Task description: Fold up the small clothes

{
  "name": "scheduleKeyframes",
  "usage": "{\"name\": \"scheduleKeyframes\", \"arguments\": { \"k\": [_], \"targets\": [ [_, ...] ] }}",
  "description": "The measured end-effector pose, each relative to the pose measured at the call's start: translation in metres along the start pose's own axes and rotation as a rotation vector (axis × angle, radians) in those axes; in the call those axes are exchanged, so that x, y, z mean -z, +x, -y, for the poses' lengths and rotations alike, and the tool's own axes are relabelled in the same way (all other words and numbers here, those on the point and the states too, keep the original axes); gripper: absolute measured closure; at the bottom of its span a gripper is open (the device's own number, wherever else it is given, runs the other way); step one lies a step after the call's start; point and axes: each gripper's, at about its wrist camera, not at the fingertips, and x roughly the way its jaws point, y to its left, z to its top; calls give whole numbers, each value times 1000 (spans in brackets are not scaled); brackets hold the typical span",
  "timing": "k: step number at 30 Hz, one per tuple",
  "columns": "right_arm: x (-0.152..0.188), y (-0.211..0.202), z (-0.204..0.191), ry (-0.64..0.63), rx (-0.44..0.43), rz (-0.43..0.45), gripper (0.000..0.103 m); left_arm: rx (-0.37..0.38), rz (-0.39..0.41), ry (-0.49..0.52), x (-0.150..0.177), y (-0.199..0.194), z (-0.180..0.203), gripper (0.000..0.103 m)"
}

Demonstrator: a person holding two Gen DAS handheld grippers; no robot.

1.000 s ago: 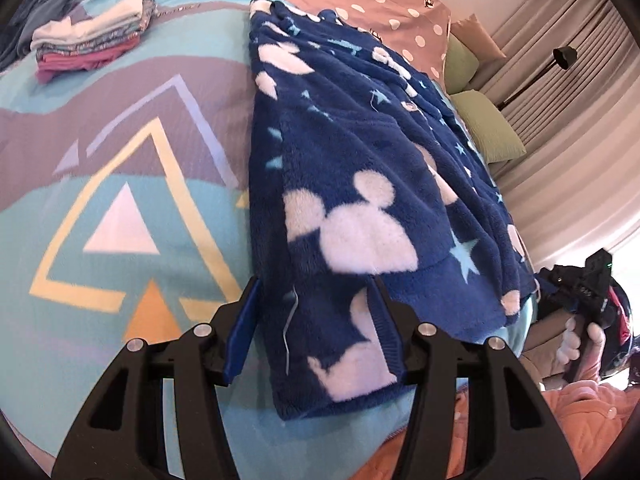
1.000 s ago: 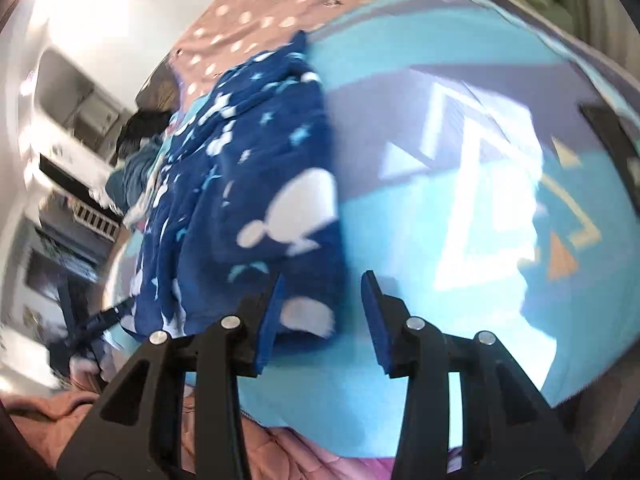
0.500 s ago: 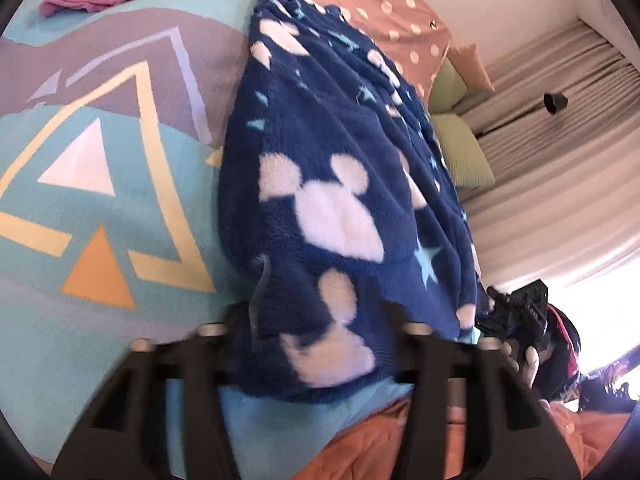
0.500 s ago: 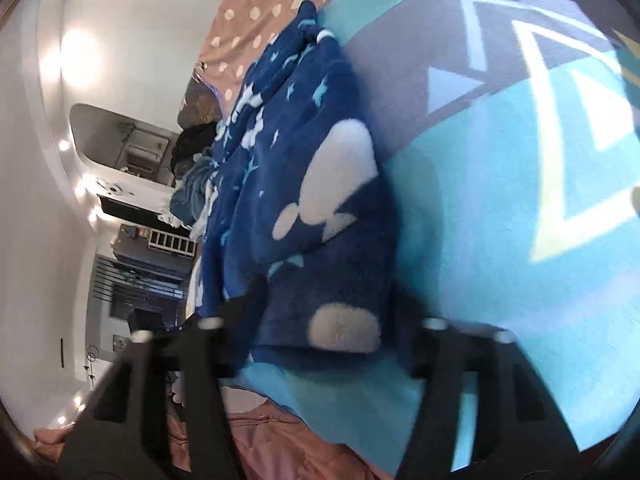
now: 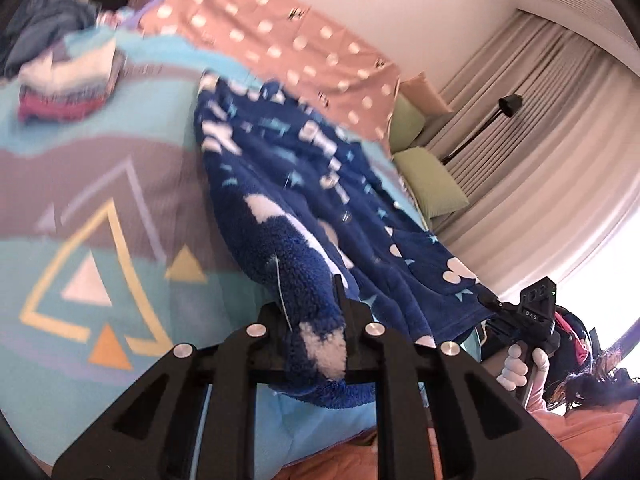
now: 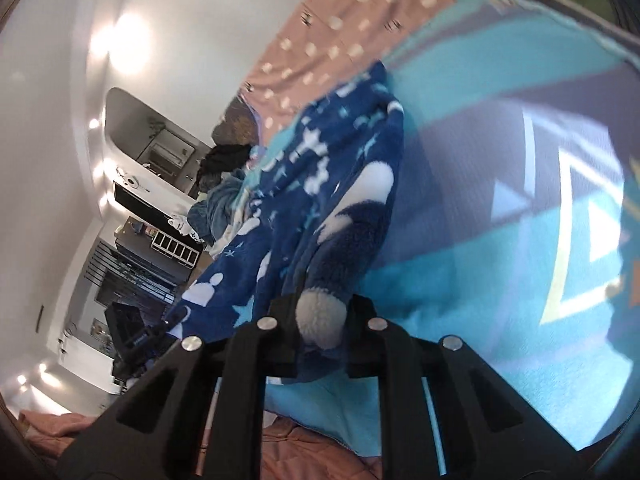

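Note:
A dark blue fleece garment [image 5: 304,184] with white mouse-head shapes and pale stars lies along the bed, also in the right wrist view [image 6: 320,200]. My left gripper [image 5: 316,332] is shut on its near corner and lifts that corner off the bed. My right gripper [image 6: 320,320] is shut on the other near corner, with a white fleece patch bunched between the jaws. The right gripper also shows in the left wrist view [image 5: 532,320], held by a gloved hand at the garment's far lower edge.
The bed cover [image 5: 100,248] is turquoise and purple with triangles. A stack of folded clothes [image 5: 68,88] sits at the back left. A pink dotted sheet [image 5: 304,44] and green pillows [image 5: 428,184] lie behind. Unfolded clothes [image 5: 52,20] are heaped far left. Shelves [image 6: 160,248] stand beyond the bed.
Both grippers went from open around the garment's near corners to shut on them. Both corners are now raised off the bed and the fleece bunches up.

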Motion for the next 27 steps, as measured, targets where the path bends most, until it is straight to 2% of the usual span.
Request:
{"name": "scheduleKeyframes", "arguments": {
  "k": [5, 11, 15, 19, 22, 24, 27],
  "targets": [
    [-2, -7, 0, -5, -9, 16, 90, 7, 52, 15, -9, -12, 5, 88],
    [-8, -7, -9, -24, -35, 40, 91, 8, 72, 27, -13, -17, 7, 88],
    [-11, -26, -26, -74, -46, 99, 91, 92, 86, 33, -16, -23, 16, 89],
    [-14, -62, -45, -124, -71, 193, 91, 125, 135, 89, -21, -45, 38, 89],
    [-17, -83, -61, -189, -58, 244, 91, 105, 207, 155, -27, -69, 56, 89],
    [-21, -84, -62, -210, -34, 253, 91, 90, 234, 176, -32, -76, 59, 89],
    [-30, -73, -50, -162, -43, 250, 90, 78, 247, 152, -40, -70, 49, 89]
  ]
}}
